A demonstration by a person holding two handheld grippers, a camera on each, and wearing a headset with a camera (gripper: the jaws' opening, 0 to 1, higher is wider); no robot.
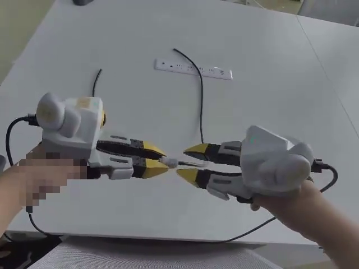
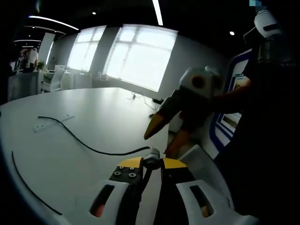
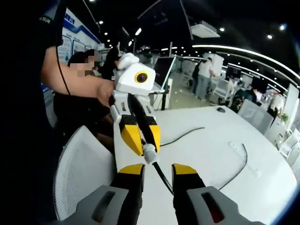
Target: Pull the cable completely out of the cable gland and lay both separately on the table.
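The two grippers meet nose to nose above the near edge of the counter [image 1: 269,84]. The left gripper [image 1: 160,160] has its jaws pinched on the small white cable gland [image 1: 169,163]. The gland sits right at their yellow tips and pokes out just beyond them. That grip looks meant to anchor the gland so it cannot follow when the cable goes.

The black cable [image 1: 201,101] leaves the gland and runs straight into the gap between the jaws of the right gripper [image 1: 190,162]. It then bends away past them and lies along the counter toward a white power strip [image 1: 193,69]. The right jaws stand apart, one on each side of the cable, and as far as I can see they are not pressing it. In the right gripper view the cable [image 3: 163,178] passes down the middle of the gap with space on both sides.

I'd say this is the lining-up for the pull. The right jaws need to close on the cable just beyond the gland's mouth, near enough that it won't buckle. The cable is not out yet, so nothing has been laid down separately.
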